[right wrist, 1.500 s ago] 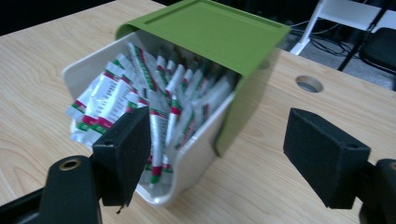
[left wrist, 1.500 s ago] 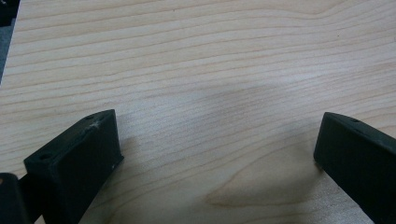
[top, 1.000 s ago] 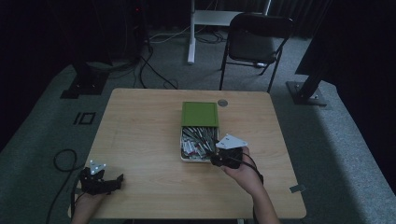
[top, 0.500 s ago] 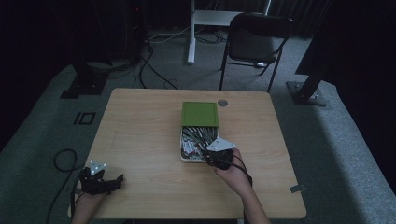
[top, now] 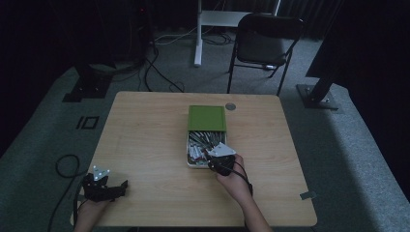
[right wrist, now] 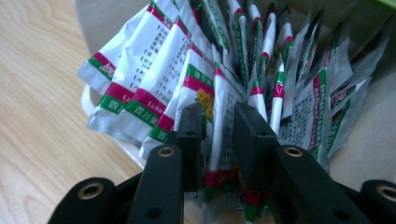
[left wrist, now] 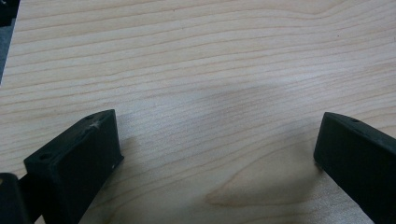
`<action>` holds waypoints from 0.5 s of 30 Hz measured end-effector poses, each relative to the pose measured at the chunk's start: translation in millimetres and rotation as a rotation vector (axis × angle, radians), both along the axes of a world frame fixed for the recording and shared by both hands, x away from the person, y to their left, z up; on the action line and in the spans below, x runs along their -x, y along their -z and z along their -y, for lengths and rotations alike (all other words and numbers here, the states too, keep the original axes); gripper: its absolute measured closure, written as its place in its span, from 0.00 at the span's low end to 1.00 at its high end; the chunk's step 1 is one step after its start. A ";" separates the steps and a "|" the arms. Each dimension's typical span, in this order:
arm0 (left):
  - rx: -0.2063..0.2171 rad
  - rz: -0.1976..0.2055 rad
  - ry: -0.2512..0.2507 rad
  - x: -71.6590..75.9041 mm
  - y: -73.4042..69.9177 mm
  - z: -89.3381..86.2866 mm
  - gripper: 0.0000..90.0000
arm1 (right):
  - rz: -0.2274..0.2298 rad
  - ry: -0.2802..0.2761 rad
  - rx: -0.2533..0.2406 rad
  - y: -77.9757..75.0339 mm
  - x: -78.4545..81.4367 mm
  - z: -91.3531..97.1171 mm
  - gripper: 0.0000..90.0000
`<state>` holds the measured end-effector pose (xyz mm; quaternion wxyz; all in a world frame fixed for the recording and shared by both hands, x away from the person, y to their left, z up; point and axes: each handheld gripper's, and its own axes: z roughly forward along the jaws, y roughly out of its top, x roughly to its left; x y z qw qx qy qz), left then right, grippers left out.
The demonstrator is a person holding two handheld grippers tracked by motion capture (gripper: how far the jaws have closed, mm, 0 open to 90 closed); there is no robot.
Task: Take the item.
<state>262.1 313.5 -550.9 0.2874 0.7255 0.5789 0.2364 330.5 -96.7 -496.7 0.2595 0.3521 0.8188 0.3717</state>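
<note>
Near the table's [top: 145, 125] front left corner, the left gripper [top: 102, 186] is rested on bare wood with its jaws spread wide and nothing between them. Toward the middle, a white box [top: 189, 159] of sachets [right wrist: 205, 88], its green lid [top: 207, 118] slid back, is reached by the right gripper [right wrist: 217, 128], whose jaws are closed on one sachet [right wrist: 219, 107].

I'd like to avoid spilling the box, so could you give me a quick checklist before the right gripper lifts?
1. Right gripper closed around a packet: ok, jaws sit on either side of it.
2. Just one packet between the jaws: cannot tell.
3. Neighbouring packets free of the jaws: not ok, they crowd both sides.
4. Box flat on the table: ok.
5. Left gripper out of the way: ok, open over bare wood.
</note>
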 end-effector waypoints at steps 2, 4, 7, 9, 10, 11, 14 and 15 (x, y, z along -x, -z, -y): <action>0.000 0.000 0.000 0.0 0.0 0.0 0.01 | 0.013 0.013 0.008 1.9 1.0 -1.8 0.81; 0.000 0.000 0.000 0.0 0.0 0.0 0.01 | 0.023 0.029 0.011 3.8 1.7 -3.3 0.82; 0.000 0.000 0.000 0.0 0.0 0.0 0.01 | 0.035 0.048 0.020 6.8 2.0 -4.7 0.85; 0.000 0.000 0.000 0.0 0.0 0.0 0.01 | 0.054 0.067 0.046 10.9 2.3 -6.3 0.87; 0.000 0.000 0.000 0.0 0.0 0.0 0.01 | 0.060 0.073 0.048 12.6 2.4 -6.4 0.88; 0.000 0.000 0.000 0.0 0.0 0.0 0.01 | 0.060 0.078 0.046 13.3 2.3 -6.2 0.89; 0.000 0.000 0.000 0.0 0.0 0.0 0.01 | 0.054 0.075 0.053 12.8 1.4 -5.6 0.92; 0.000 0.000 0.000 0.0 0.0 0.0 0.01 | 0.046 0.071 0.057 11.3 0.9 -5.3 0.93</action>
